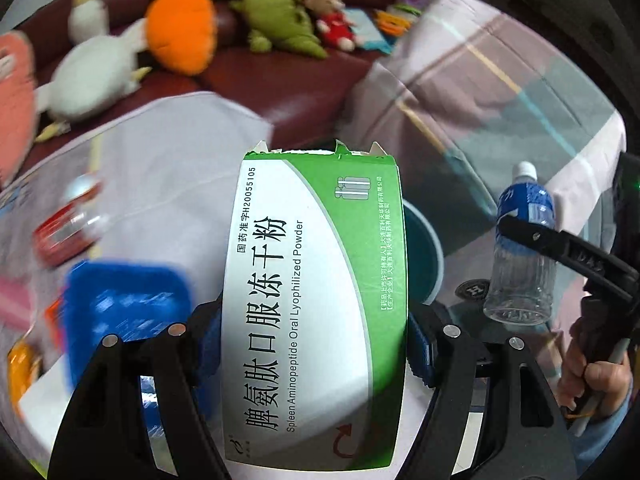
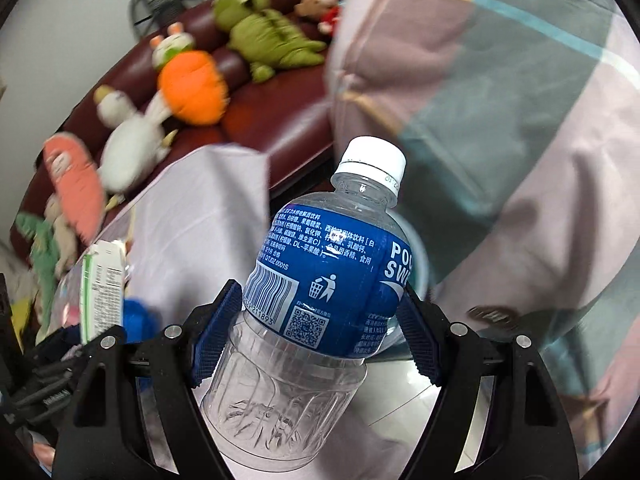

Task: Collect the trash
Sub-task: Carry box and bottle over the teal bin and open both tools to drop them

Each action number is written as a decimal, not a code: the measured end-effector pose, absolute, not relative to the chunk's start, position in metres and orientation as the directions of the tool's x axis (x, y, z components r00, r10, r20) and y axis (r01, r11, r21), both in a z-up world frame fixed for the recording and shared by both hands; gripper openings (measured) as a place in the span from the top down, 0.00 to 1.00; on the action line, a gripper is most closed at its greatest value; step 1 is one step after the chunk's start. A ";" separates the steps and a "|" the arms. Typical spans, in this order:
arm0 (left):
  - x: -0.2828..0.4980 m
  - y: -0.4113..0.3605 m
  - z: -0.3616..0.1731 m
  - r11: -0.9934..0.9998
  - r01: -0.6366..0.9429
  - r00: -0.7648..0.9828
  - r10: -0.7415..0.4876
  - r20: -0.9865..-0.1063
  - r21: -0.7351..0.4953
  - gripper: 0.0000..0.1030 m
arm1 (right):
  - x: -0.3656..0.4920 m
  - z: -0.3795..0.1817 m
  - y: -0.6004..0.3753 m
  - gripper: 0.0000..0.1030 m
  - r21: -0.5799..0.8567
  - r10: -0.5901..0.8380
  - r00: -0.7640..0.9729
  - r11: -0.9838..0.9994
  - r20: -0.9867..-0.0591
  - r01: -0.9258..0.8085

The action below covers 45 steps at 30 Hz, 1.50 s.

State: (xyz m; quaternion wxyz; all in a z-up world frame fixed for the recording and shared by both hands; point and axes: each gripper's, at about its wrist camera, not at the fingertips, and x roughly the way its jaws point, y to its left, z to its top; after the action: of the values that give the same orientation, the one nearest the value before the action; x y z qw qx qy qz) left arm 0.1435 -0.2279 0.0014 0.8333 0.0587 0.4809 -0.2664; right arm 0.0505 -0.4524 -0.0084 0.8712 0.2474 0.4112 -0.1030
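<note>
My left gripper [image 1: 314,344] is shut on a green and white medicine box [image 1: 316,300], held upright with its torn top flap up. My right gripper [image 2: 316,332] is shut on an empty clear plastic bottle [image 2: 320,280] with a blue label and white cap. The bottle [image 1: 520,248] and the right gripper also show at the right of the left wrist view. The box [image 2: 100,288] shows at the left of the right wrist view. A teal bin rim [image 1: 428,256] sits just behind the box; it shows behind the bottle [image 2: 420,256] too.
A table under a pale cloth [image 1: 168,168] holds a blue basket [image 1: 124,312], a red-labelled item [image 1: 64,232] and other small things. Behind is a dark red sofa [image 1: 288,84] with plush toys [image 1: 180,28]. A plaid blanket [image 1: 480,92] hangs at the right.
</note>
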 end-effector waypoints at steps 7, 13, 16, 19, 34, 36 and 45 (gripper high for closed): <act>0.183 -0.303 -0.047 0.829 0.537 0.326 -0.375 -0.868 -0.157 0.28 | 0.071 -0.034 -0.495 0.29 0.333 -0.002 0.602 0.832 -0.799 0.444; 0.203 -0.334 -0.086 0.832 0.539 0.279 -0.323 -0.904 -0.131 0.23 | 0.089 -0.057 -0.509 0.29 0.319 -0.004 0.569 0.825 -0.822 0.466; 0.201 -0.337 -0.097 0.831 0.544 0.268 -0.305 -0.914 -0.117 0.19 | 0.094 -0.067 -0.510 0.29 0.318 0.006 0.556 0.825 -0.831 0.467; 0.199 -0.334 -0.100 0.833 0.542 0.269 -0.300 -0.915 -0.114 0.16 | 0.099 -0.072 -0.508 0.29 0.317 0.014 0.549 0.828 -0.836 0.462; 0.177 -0.271 -0.080 0.860 0.470 0.259 -0.350 -0.900 -0.199 0.12 | 0.128 -0.095 -0.472 0.28 0.288 0.075 0.469 0.869 -0.880 0.402; 0.175 -0.263 -0.075 0.862 0.462 0.263 -0.360 -0.895 -0.211 0.11 | 0.130 -0.098 -0.467 0.27 0.294 0.089 0.458 0.868 -0.884 0.400; 0.160 -0.225 -0.062 0.867 0.443 0.277 -0.376 -0.884 -0.230 0.10 | 0.119 -0.077 -0.446 0.24 0.259 0.055 0.471 0.888 -0.880 0.380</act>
State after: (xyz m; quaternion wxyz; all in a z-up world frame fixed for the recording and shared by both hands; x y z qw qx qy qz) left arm 0.1603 -0.2252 -0.0624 0.7985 0.0307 0.5437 -0.2565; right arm 0.1190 -0.4456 -0.0768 0.8302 0.2153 0.5048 -0.0977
